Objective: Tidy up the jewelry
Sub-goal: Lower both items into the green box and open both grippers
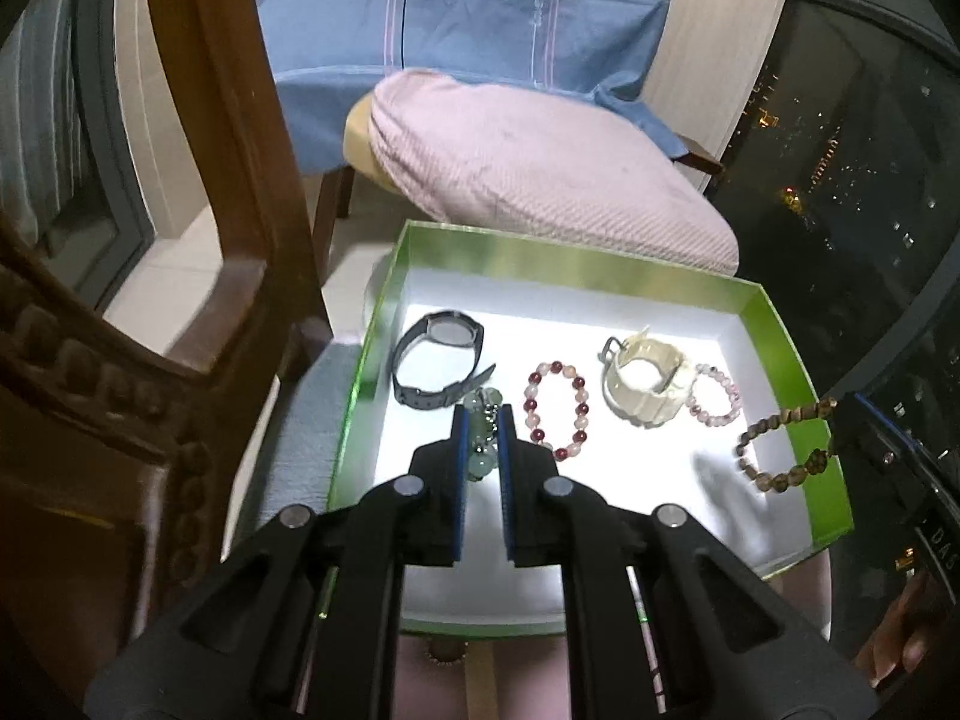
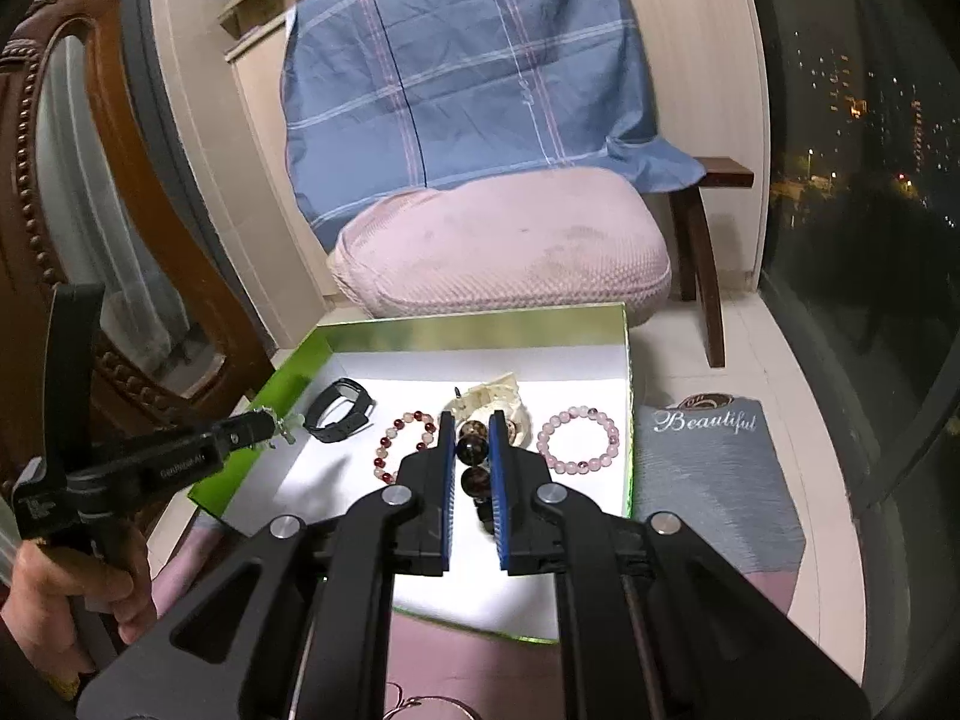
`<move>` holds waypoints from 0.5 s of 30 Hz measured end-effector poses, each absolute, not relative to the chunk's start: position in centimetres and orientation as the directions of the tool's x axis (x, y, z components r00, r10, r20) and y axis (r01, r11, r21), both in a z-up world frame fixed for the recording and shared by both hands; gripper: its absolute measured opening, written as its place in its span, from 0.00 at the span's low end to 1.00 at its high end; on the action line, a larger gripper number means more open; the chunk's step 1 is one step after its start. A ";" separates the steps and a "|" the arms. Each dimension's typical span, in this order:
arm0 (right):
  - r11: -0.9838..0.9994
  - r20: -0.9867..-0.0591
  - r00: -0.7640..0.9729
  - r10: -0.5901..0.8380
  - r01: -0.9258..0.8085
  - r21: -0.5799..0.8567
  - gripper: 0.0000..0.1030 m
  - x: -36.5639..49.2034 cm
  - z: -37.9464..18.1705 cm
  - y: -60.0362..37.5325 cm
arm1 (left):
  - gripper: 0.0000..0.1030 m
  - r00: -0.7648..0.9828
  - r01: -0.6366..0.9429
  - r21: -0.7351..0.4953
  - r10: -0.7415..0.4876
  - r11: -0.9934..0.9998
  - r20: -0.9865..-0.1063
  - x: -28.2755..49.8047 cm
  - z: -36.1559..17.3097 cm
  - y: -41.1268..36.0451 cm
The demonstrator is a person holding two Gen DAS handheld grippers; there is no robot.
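Note:
A green box [image 1: 564, 255] [image 2: 468, 329] with a white floor holds a black watch [image 1: 437, 363] [image 2: 339, 410], a red-and-pink bead bracelet [image 1: 557, 409] [image 2: 403, 443], a cream watch [image 1: 643, 381] [image 2: 493, 391] and a pale pink bead bracelet [image 1: 714, 399] [image 2: 577, 439]. My left gripper [image 1: 483, 420] [image 2: 264, 423] is shut on a pale green bead bracelet [image 1: 485, 441] over the box's left part. My right gripper [image 2: 471, 427] is shut on a brown bead bracelet [image 2: 473, 459] [image 1: 780, 447], held over the box's middle.
A chair with a pink cushion [image 2: 504, 255] and blue plaid cloth [image 2: 468, 78] stands behind the box. A carved wooden chair [image 1: 228, 180] is at the left. A grey "Beautiful" mat [image 2: 714, 480] lies right of the box, beside a dark window [image 2: 870, 180].

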State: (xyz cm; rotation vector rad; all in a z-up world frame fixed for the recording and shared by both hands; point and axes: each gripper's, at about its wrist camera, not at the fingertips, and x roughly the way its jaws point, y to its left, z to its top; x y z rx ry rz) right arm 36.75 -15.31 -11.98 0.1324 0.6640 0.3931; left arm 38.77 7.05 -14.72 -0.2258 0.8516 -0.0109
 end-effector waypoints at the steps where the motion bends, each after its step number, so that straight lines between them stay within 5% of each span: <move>1: 0.920 -0.581 0.714 0.391 -0.310 0.239 0.11 36.9 -12.1 -15.2 | 0.10 0.655 -0.077 -0.206 -0.106 0.976 -0.748 38.9 -14.9 7.1; 2: 0.922 -0.588 0.710 0.388 -0.307 0.236 0.14 37.0 -12.1 -15.2 | 0.21 0.654 -0.078 -0.204 -0.104 0.976 -0.749 38.8 -14.9 7.0; 3: 0.924 -0.592 0.709 0.382 -0.302 0.235 0.20 36.9 -12.0 -15.1 | 0.47 0.655 -0.083 -0.204 -0.101 0.976 -0.749 38.8 -14.8 7.1; 5: 0.936 -0.561 0.750 0.351 -0.271 0.223 0.54 36.0 -10.8 -15.5 | 0.62 0.693 -0.110 -0.202 -0.070 0.973 -0.717 37.9 -13.3 7.5; 7: 0.946 -0.447 0.838 0.314 -0.235 0.224 0.66 33.8 -8.6 -16.6 | 0.65 0.749 -0.108 -0.213 -0.062 0.971 -0.660 35.8 -10.1 7.6; 11: 0.937 -0.231 0.928 0.291 -0.228 0.263 0.86 28.3 -4.0 -19.7 | 0.93 0.905 -0.006 -0.227 -0.091 0.974 -0.416 27.7 -1.8 6.5; 15: 0.948 -0.126 0.958 0.257 -0.224 0.226 0.86 22.7 -2.1 -21.9 | 0.96 0.979 0.064 -0.025 -0.067 0.998 -0.194 18.1 0.7 3.9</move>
